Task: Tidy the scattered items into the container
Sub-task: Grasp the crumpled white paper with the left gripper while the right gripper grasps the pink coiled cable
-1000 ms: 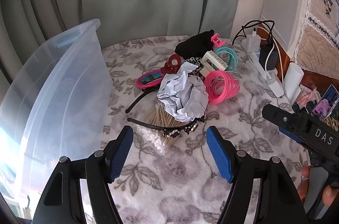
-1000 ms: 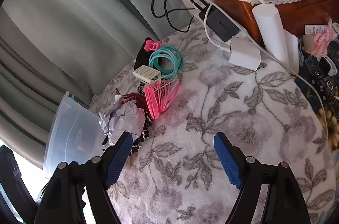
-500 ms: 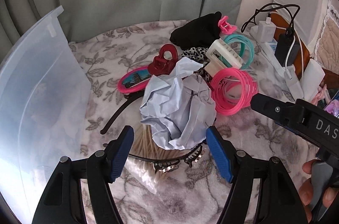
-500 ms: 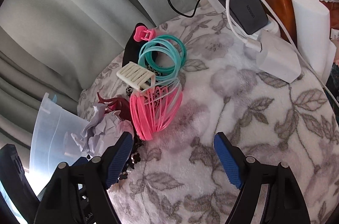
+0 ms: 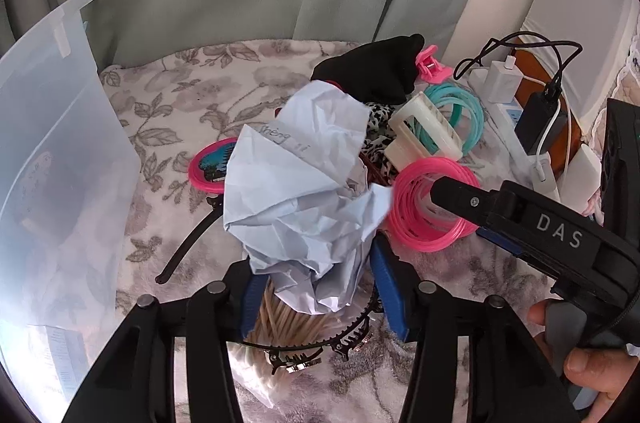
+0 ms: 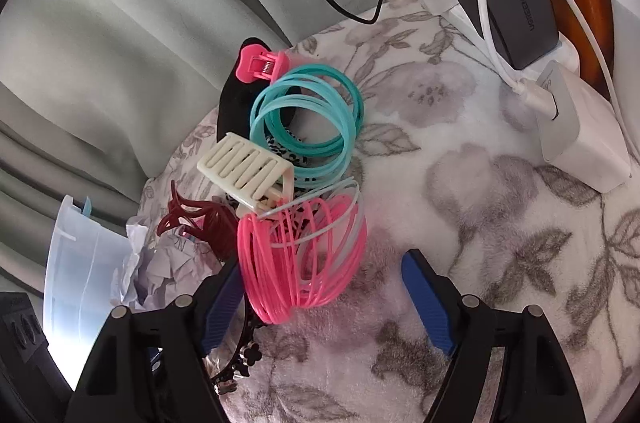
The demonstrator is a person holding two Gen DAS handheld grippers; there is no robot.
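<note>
So the crumpled paper ball [image 5: 304, 199] sits in the middle of the clutter on the floral blanket [image 5: 192, 111], and the left gripper [image 5: 316, 287] has its blue pads on either side of the ball's lower end; the jaws have just been closing in and the pads look pressed into the paper. Right under it there's a bundle of cotton swabs [image 5: 288, 319] and a black headband [image 5: 188, 243]. Over on the other side, the right gripper [image 6: 324, 299] has also been narrowing, with the pink coil of rings [image 6: 304, 259] sitting between its jaws: the left pad is right up against the coil, the right pad is clearly apart from it, so nothing's grabbed there. Behind the pink coil lie a cream hair clip [image 6: 248, 171], teal rings [image 6: 308, 119], a small pink claw clip [image 6: 260, 63] and a dark red claw clip [image 6: 204, 219]. The clear plastic container [image 5: 52, 159] stands at the left edge of the blanket, beside the pile.
</note>
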